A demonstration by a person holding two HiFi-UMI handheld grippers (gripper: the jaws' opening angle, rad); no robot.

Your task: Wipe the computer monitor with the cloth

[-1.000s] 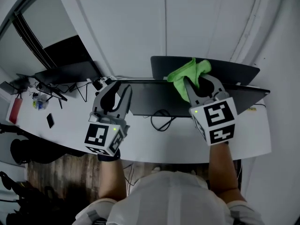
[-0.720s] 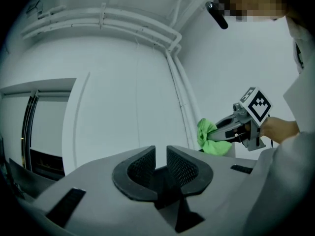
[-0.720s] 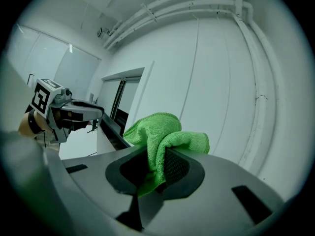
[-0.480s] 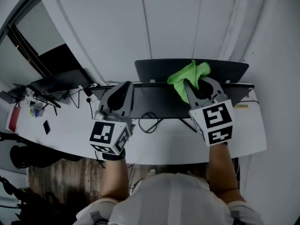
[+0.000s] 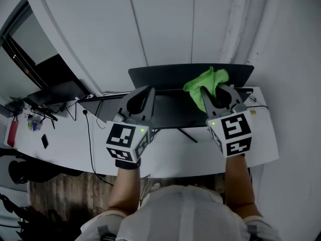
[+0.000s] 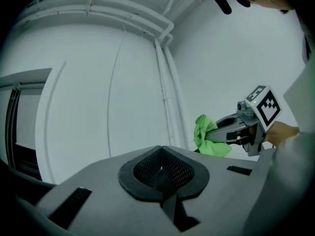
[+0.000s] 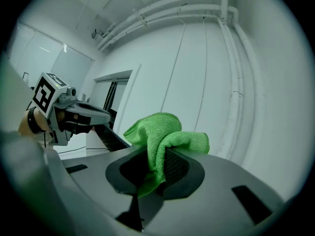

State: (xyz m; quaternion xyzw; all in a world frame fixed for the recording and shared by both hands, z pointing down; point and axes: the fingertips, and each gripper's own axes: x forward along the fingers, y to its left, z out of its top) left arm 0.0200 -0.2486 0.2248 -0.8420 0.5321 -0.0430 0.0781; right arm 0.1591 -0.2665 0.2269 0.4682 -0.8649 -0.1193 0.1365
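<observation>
The person is reaching both forearms forward side by side, the left gripper (image 5: 146, 91) pointing level, its jaws having just been closing and now meeting on nothing, while the right gripper (image 5: 215, 90) is pinching the green cloth (image 5: 204, 80) between its jaws.

The bright green cloth (image 5: 206, 81) is bunched and pinched in the right gripper (image 5: 213, 90), over the right end of the dark, upright monitor (image 5: 170, 109) by the far wall.

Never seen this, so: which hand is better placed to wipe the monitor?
Right: the right hand-held gripper grips the green cloth by the monitor; the left hand-held gripper has just closed empty.
</observation>
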